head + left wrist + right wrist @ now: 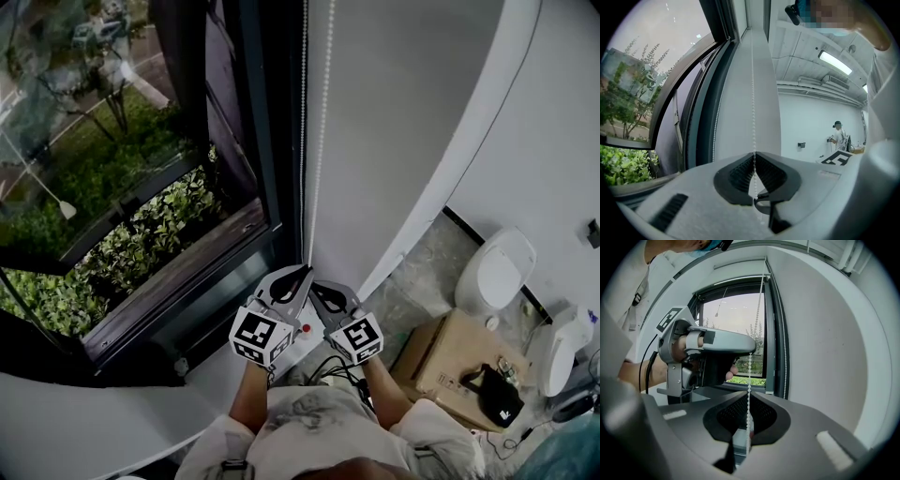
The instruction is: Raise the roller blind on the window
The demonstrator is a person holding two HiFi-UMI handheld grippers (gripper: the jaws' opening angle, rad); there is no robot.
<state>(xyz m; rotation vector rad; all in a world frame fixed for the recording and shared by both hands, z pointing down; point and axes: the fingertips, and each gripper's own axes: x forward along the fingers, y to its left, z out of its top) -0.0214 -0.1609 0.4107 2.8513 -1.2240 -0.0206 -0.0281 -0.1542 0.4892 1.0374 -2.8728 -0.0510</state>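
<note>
Left claw (753,155): we pinch the bead chain (752,93), hanging upright beside the window (628,108).
Right claw (749,397): ours pinches the same strand, just below the left.

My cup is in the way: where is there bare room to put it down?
The white ledge is bare between the window frame and the person's sleeve. The floor strip between the white wall and the cardboard box is free. Crowded: the box's top and right side.
</note>
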